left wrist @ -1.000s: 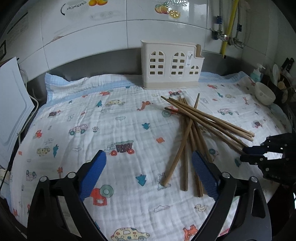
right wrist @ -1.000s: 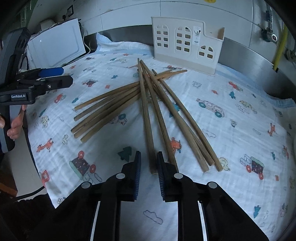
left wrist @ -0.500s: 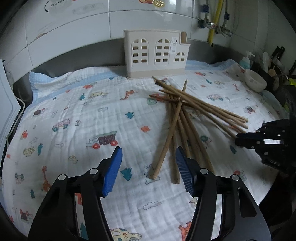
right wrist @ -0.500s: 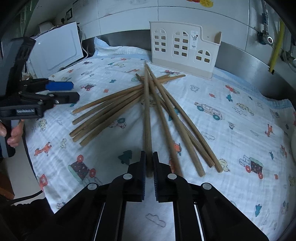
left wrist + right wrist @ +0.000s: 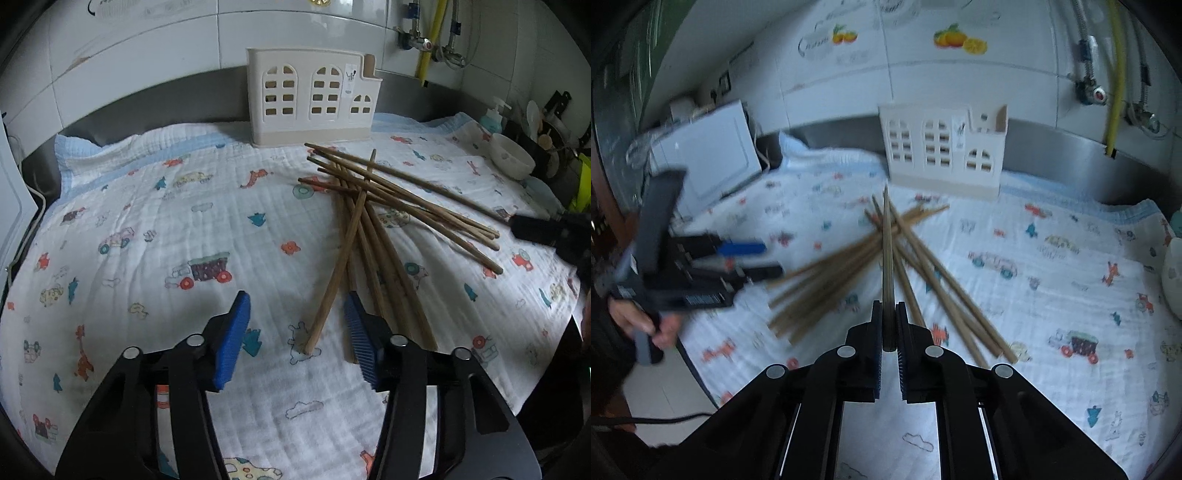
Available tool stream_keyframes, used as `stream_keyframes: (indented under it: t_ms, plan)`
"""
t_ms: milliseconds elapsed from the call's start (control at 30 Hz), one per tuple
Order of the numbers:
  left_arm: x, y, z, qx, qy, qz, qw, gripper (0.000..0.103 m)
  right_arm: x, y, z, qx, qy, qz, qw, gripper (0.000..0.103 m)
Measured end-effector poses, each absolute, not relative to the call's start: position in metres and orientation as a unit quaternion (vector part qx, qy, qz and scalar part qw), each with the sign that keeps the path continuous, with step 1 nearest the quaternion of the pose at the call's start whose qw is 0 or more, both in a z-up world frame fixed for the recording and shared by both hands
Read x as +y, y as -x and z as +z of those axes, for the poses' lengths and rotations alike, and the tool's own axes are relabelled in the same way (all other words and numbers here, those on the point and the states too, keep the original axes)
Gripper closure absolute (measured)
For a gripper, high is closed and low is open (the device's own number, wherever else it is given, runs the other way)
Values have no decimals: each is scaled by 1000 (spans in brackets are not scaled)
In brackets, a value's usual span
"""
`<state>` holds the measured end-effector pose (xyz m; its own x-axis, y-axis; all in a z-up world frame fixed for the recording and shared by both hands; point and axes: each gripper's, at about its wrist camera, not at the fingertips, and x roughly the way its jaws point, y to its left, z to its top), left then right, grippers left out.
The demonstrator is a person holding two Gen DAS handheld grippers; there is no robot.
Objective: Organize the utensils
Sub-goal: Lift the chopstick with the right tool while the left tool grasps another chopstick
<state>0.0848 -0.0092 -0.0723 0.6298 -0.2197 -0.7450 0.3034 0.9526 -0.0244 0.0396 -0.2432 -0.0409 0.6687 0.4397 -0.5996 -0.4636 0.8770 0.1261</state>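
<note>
The right gripper (image 5: 888, 328) clamped one chopstick (image 5: 887, 258) between its fingers, its tip aimed over the pile of chopsticks (image 5: 373, 229) lying on the patterned cloth (image 5: 155, 236). The left gripper (image 5: 297, 332), fingers half apart and just closing, straddled a chopstick's near end without gripping. Behind stood the cream utensil holder (image 5: 314, 99).

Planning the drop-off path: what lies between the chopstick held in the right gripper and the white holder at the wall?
In the right wrist view, beyond the held chopstick, only the chopstick pile and patterned cloth lie before the holder.
</note>
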Motion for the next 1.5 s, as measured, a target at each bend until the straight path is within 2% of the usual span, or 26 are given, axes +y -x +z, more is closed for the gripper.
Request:
stream_keyframes:
  t_ms: [133, 367, 433, 833, 1100, 1500]
  plan:
    - [-13, -84, -79, 406, -61, -157, 898, 67, -244, -36, -25, 303, 11, 250, 920, 96]
    - [-18, -84, -85, 403, -77, -175, 895, 73, -248, -33, -13, 290, -11, 257, 922, 96]
    - [-17, -86, -86, 403, -78, -178, 894, 79, -248, -34, -11, 288, -13, 257, 922, 96]
    - [-13, -85, -91, 403, -73, -201, 890, 79, -249, -38, -8, 282, -23, 251, 926, 96]
    - [-18, -87, -90, 411, -99, -203, 883, 93, -247, -39, -3, 280, -31, 249, 927, 96]
    - [-6, -80, -64, 388, -58, -192, 899, 95, -251, -38, 11, 267, -53, 239, 932, 96]
